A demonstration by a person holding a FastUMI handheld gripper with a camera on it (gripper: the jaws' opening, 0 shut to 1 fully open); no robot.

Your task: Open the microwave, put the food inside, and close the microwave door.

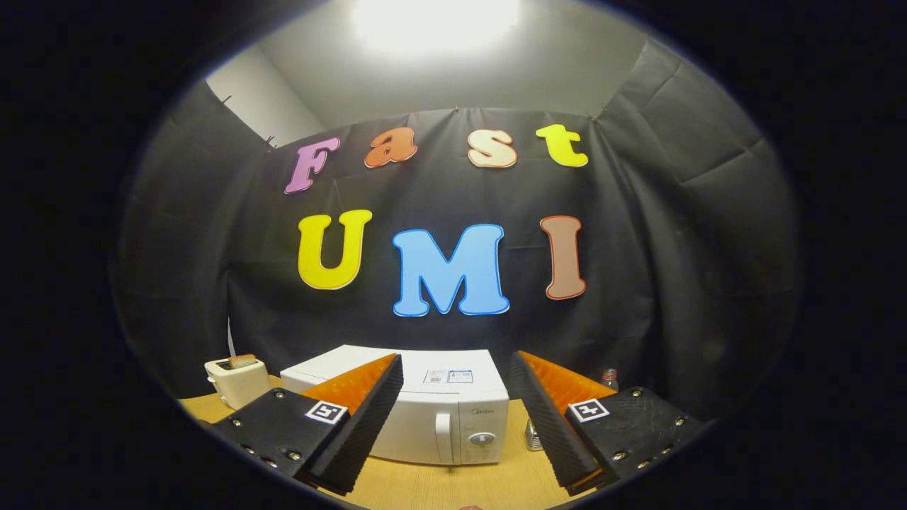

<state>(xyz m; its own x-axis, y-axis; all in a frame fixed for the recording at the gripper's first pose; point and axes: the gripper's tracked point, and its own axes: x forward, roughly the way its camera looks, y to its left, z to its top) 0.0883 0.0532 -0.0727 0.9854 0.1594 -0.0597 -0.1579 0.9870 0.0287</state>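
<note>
A: Where is the microwave (432, 414) at this moment?

B: It stands on the wooden bench (439, 489), with the black cloth wall behind it. Its door is shut. The handle (443, 438) is upright on the front, and the round knob (482, 439) is just beside the handle, on the control side.

A: And the tongs (457, 418)?

B: They are wide apart and they hold nothing. They are above the bench, on the near side of the microwave, not touching it. The front of the microwave shows in the gap between the two fingers (358, 425). Each finger carries a small square marker.

A: What else is around the microwave?

B: On the door side of the microwave stands a pale toaster (237, 381), a little apart, with a slice of bread (242, 361) sticking out of its top. On the knob side, just beside the microwave, there is a small shiny object (533, 435) on the bench; one finger hides part of it, so I cannot tell what it is. Farther back on that same side is a bottle (609, 379), of which I see the upper part above the finger.

A: Is any food inside the microwave?

B: I cannot tell, the door is closed.
</note>
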